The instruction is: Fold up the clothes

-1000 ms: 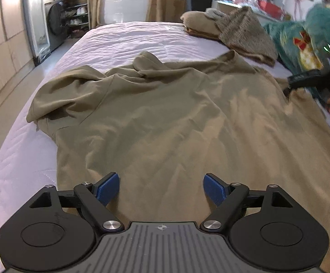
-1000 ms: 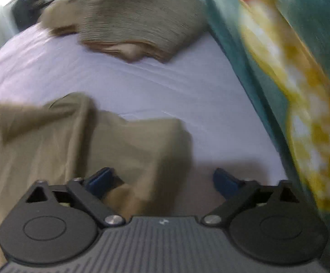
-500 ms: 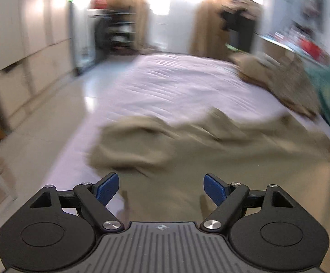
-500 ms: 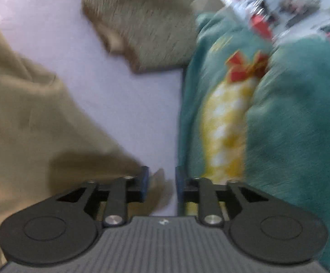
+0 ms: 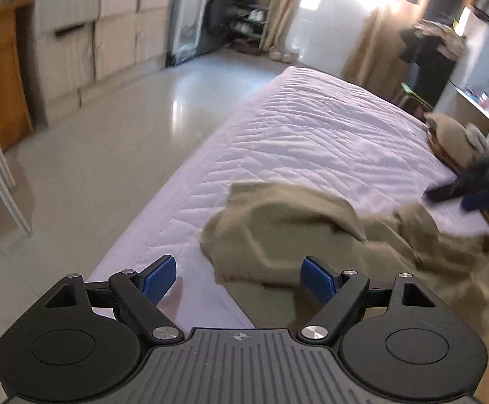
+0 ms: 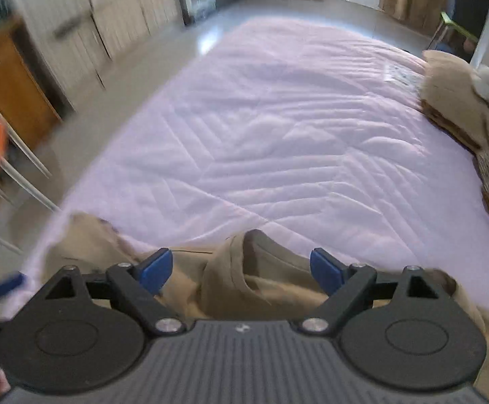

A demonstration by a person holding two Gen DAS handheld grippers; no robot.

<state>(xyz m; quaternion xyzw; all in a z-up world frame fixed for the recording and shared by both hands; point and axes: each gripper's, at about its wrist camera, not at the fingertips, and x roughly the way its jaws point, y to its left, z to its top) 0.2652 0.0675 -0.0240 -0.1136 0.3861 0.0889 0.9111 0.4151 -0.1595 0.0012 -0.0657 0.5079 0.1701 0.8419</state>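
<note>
Since the earlier frames both cameras have swung left: the left gripper point(image 5: 237, 277), which a second ago looked straight down the olive-tan T-shirt point(image 5: 312, 235), now points toward the bed's left edge and the floor, and the right gripper point(image 6: 241, 269), whose tongs were nearly together half a second ago by the teal blanket, has opened and come round to the shirt's neck end. The shirt is also more bunched than it was.

Both sets of tongs stand apart and hold nothing. The left one's blue pads straddle the bed's edge and the rumpled left sleeve; the right one's pads sit either side of a raised fold at the collar point(image 6: 254, 262).

The T-shirt lies crumpled on the lilac quilted bedspread point(image 5: 312, 134), near the left edge, well apart from the folded knitwear point(image 6: 463, 101) at the right side.

It looks light, thin and limp — it will sag from any single pinch and slide easily on the quilt. A hemmed edge gives the firmest bite: the sleeve cuff for the left, the collar or shoulder seam for the right — pulled taut between the two, it should lie flat.
</note>
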